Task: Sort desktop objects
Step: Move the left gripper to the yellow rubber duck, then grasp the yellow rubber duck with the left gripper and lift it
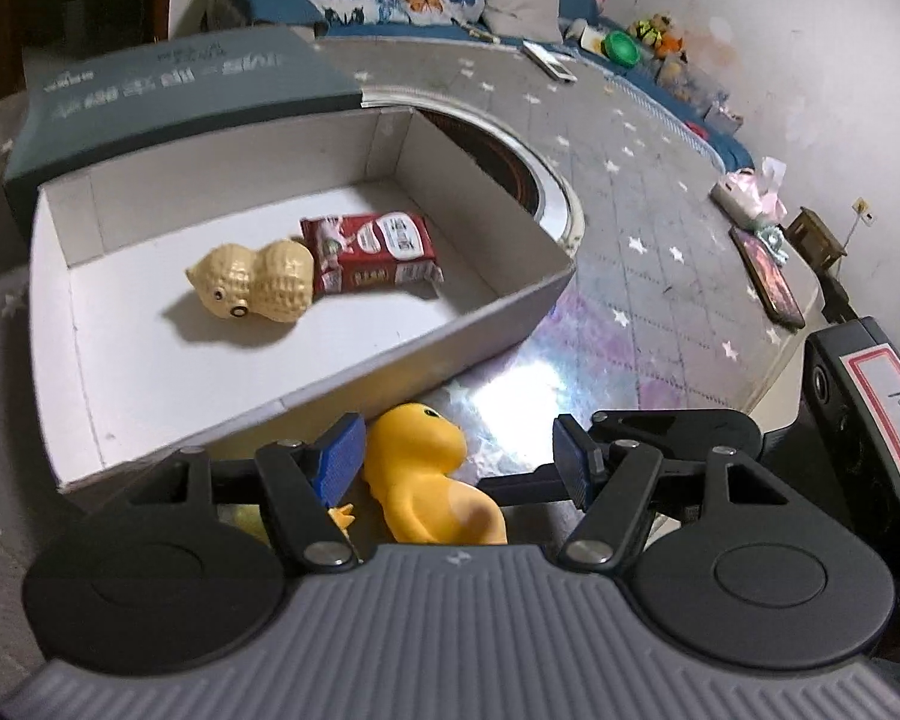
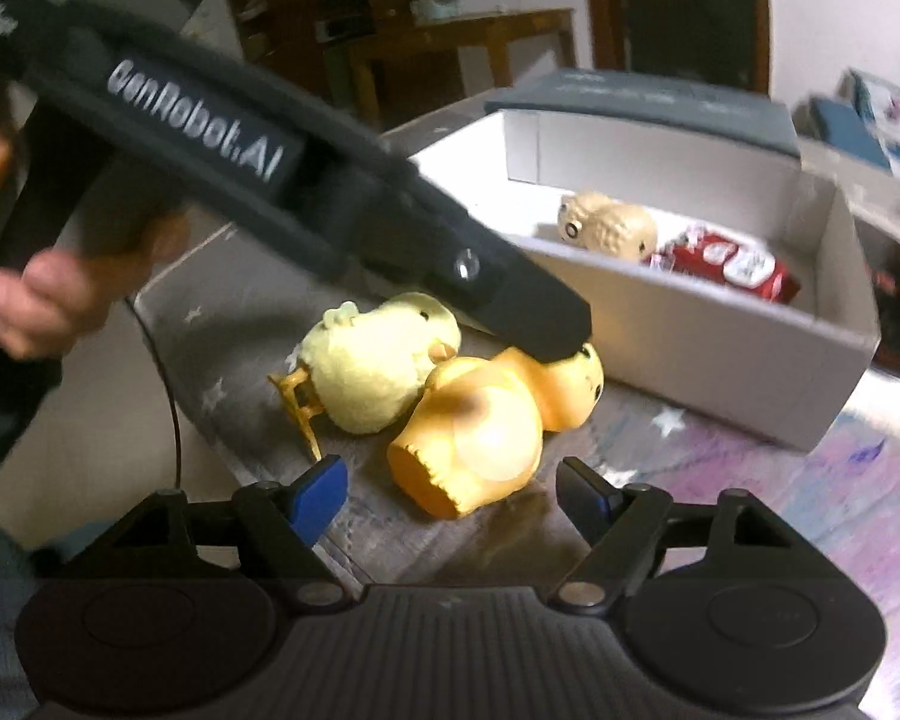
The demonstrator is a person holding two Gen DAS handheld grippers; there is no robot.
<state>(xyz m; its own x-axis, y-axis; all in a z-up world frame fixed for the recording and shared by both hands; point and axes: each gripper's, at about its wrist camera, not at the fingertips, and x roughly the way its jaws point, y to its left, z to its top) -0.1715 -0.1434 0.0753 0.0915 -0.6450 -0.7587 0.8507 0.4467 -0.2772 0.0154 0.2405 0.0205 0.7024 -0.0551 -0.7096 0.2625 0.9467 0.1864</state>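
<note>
White lettering reading "GenRobot.AI" runs along the black body of the left gripper (image 2: 561,354), seen reaching in from the left of the right wrist view. A white label with a red border (image 1: 885,414), stuck on the black camera housing at the far right of the left wrist view, carries the handwritten number "100" and a further mark too unclear to read. White print on the grey box lid (image 1: 168,90) and on the red snack packet (image 1: 369,252) in the box is too blurred to make out.
</note>
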